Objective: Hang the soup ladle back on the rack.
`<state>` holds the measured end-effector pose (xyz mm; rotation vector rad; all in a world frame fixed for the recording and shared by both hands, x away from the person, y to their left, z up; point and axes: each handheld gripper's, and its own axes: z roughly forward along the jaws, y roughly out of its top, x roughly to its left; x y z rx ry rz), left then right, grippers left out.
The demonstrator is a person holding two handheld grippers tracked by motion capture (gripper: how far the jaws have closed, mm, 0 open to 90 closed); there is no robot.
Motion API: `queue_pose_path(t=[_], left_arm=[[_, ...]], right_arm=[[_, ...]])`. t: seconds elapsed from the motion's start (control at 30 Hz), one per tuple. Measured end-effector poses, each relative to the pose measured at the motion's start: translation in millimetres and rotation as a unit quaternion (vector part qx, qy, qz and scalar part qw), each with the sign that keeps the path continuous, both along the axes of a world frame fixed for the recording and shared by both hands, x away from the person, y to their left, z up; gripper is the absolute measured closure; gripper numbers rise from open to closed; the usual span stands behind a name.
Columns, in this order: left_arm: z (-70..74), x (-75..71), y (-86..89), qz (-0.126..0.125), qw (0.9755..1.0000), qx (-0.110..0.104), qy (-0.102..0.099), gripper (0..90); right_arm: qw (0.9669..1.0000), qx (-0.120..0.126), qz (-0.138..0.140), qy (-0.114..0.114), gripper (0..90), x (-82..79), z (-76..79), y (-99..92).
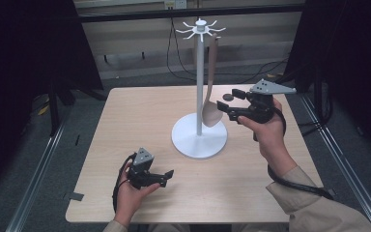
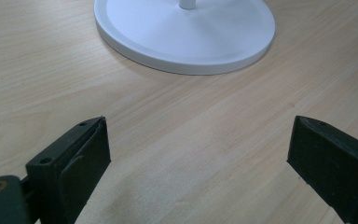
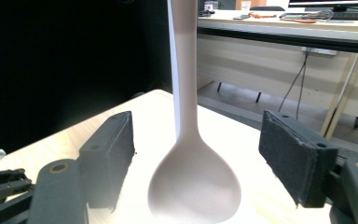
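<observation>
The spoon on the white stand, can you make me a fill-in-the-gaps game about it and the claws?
1. The beige spoon hangs from the white ____.
2. The spoon's bowl points ____, toward the table.
3. The right claw is ____, with the spoon between its jaws, untouched.
4. The left claw is open above the bare ____.

Missing words: stand; down; open; table

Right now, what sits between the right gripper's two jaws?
The bowl of the hanging spoon, seen in the right gripper view. The right gripper has its jaws apart on either side; neither pad touches it.
</observation>
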<state>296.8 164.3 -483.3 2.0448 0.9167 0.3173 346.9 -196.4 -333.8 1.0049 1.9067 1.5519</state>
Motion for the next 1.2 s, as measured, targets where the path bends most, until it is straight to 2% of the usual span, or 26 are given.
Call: queue_pose_path(t=[0.2,0.3,0.5,0.7,0.83,1.2], left_arm=[[-0.4,-0.4,-1.5,0.001,1.0,-0.001,0.001,5.6],[0.2,-0.3,-1.2,0.003,1.0,-0.001,0.001,5.6],[-0.1,-0.1,-1.3,0.001,1.0,-0.002,0.003,5.6],[0.2,0.3,-2.3,-0.001,1.0,-0.001,0.002,5.6],[-0.1,0.1,-3.4,-0.004,1.0,0.003,0.003,5.6],[-0.8,-0.5,-5.9,-0.006,1.0,-0.003,0.004,5.6]], right_arm=[[0.9999,0.001,0.002,0.013,20.9,-5.3,-9.5,-4.3],[0.9998,-0.012,0.003,0.017,18.2,-8.3,-14.3,-4.7],[0.9995,-0.022,0.009,0.022,14.9,-16.8,-25.0,-4.2],[0.9994,-0.016,0.011,0.028,11.3,-23.8,-34.3,-3.9],[0.9993,-0.018,0.011,0.031,10.2,-28.8,-40.0,-4.1],[0.999,-0.025,0.012,0.034,9.3,-41.4,-58.7,-5.3]])
